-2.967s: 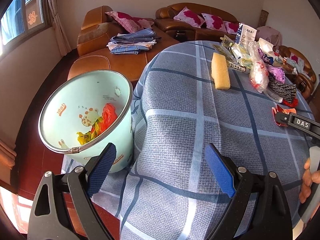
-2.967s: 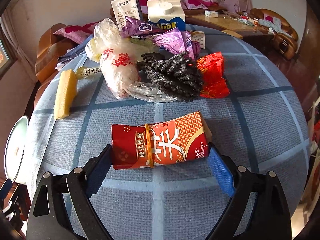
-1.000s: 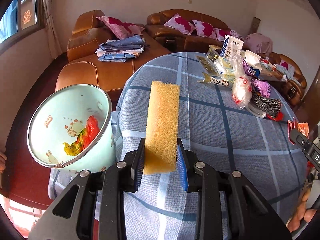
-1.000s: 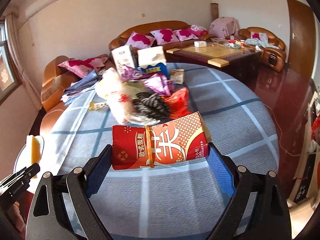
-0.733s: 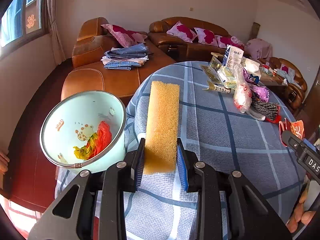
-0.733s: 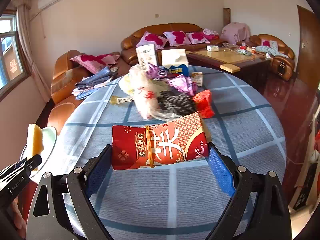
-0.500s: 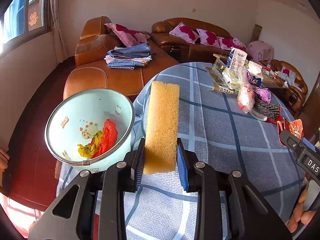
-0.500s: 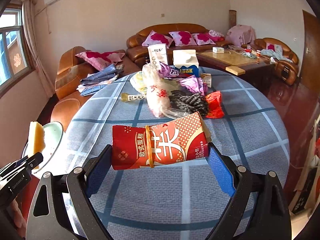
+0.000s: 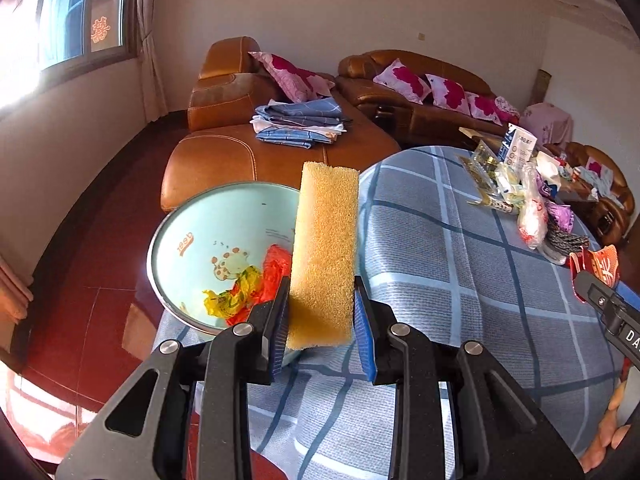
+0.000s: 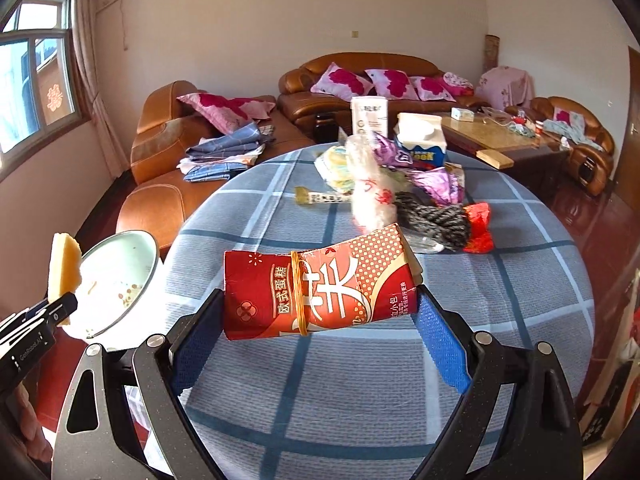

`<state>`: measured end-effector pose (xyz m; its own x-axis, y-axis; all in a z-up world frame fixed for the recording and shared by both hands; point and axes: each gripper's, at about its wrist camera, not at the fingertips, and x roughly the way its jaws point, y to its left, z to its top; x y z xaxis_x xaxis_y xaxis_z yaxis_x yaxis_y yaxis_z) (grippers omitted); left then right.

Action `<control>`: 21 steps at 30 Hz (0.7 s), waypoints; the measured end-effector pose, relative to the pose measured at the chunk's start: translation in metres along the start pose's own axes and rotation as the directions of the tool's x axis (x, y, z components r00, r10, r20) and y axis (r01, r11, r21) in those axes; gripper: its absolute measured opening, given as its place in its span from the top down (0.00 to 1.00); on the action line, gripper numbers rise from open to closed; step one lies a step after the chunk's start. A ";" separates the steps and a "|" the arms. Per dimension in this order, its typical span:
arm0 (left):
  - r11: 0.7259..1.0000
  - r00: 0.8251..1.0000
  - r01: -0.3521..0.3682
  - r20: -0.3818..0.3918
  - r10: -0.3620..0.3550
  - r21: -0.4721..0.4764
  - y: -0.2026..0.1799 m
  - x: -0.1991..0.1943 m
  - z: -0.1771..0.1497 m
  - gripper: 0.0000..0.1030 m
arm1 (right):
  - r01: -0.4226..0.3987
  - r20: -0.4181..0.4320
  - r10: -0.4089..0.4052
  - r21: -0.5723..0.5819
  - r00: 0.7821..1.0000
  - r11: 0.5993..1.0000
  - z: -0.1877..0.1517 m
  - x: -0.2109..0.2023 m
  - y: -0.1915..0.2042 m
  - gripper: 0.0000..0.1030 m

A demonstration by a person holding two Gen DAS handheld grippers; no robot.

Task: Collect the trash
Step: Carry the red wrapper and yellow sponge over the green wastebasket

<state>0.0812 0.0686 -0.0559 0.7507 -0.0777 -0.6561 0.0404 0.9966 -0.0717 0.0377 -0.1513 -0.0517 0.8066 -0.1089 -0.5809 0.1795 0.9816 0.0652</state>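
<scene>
My left gripper (image 9: 321, 320) is shut on a long yellow sponge (image 9: 324, 248) and holds it upright at the right rim of a mint-green trash bin (image 9: 188, 240) beside the table. The bin holds red and yellow wrappers (image 9: 248, 288). My right gripper (image 10: 320, 320) is shut on a red rolled snack package (image 10: 320, 284) bound by a rubber band, held above the blue plaid tablecloth (image 10: 360, 380). The sponge (image 10: 62, 268) and bin (image 10: 120, 280) also show at the left of the right wrist view.
A pile of trash lies at the table's far side: a white plastic bag (image 10: 370, 196), a dark braided bundle (image 10: 436, 216), red wrapper (image 10: 478, 226), purple wrappers (image 10: 436, 180), milk carton (image 10: 420, 140) and a white box (image 10: 370, 114). Brown sofas (image 9: 248, 152) stand behind.
My left gripper carried the sponge leftward, from over the table to the bin's rim. My right gripper kept hold of the red package and drew back from the trash pile.
</scene>
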 end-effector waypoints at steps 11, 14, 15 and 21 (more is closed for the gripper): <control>0.997 1.000 -0.028 0.004 0.028 -0.074 0.034 0.001 0.007 0.72 | -0.059 0.005 0.059 -0.068 0.998 0.996 0.006 0.000 0.039 0.13; 0.995 0.999 -0.038 0.006 0.038 -0.088 0.041 0.000 0.009 0.72 | -0.084 0.006 0.085 -0.084 0.996 0.993 0.009 0.001 0.052 0.13; 0.995 0.999 -0.041 0.008 0.042 -0.094 0.044 0.000 0.009 0.72 | -0.092 0.009 0.094 -0.091 0.996 0.992 0.011 0.000 0.056 0.13; 0.989 0.998 -0.061 0.010 0.063 -0.137 0.063 0.001 0.014 0.72 | -0.136 0.022 0.140 -0.133 0.990 0.982 0.018 -0.002 0.082 0.13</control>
<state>0.0938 0.1312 -0.0507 0.7581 -0.0141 -0.6520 -0.0964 0.9864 -0.1334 0.0610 -0.0730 -0.0304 0.8362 0.0265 -0.5478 -0.0087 0.9993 0.0351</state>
